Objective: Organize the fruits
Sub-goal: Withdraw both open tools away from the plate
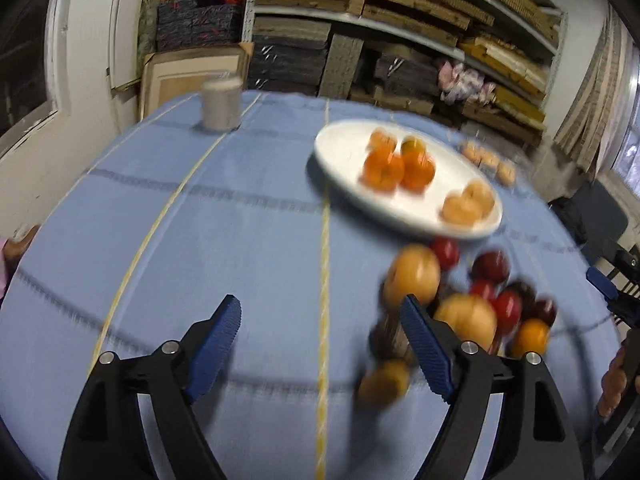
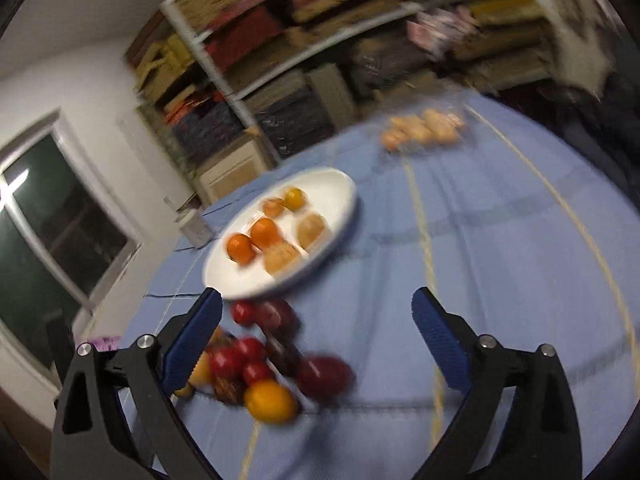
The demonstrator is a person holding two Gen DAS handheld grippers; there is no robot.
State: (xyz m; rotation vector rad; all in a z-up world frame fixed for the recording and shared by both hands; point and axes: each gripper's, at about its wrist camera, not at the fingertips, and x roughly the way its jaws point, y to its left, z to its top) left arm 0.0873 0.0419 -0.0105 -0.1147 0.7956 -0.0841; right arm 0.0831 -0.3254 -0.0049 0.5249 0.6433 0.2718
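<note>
A white plate (image 1: 340, 148) (image 2: 340, 188) on the blue tablecloth holds oranges (image 1: 400, 168) (image 2: 256, 238) and paler peeled pieces (image 1: 468, 204). Nearer than the plate lies a loose pile of fruit (image 1: 472, 304) (image 2: 272, 364): red, dark red, orange and yellow ones. My left gripper (image 1: 320, 312) is open over bare cloth. Its right finger overlaps the pile's left edge, and a small yellowish fruit (image 1: 384, 384) lies just inside it, untouched. My right gripper (image 2: 316, 300) is open, with part of the pile beside its left finger and nothing pressed between the pads. Both views are blurred.
A grey cup (image 1: 221, 104) (image 2: 196, 230) stands at the table's far edge. A clear pack of buns (image 1: 488, 160) (image 2: 424, 128) lies beyond the plate. Shelves of stacked boxes (image 1: 400, 20) fill the wall behind. A hand (image 1: 614, 384) shows at the right edge.
</note>
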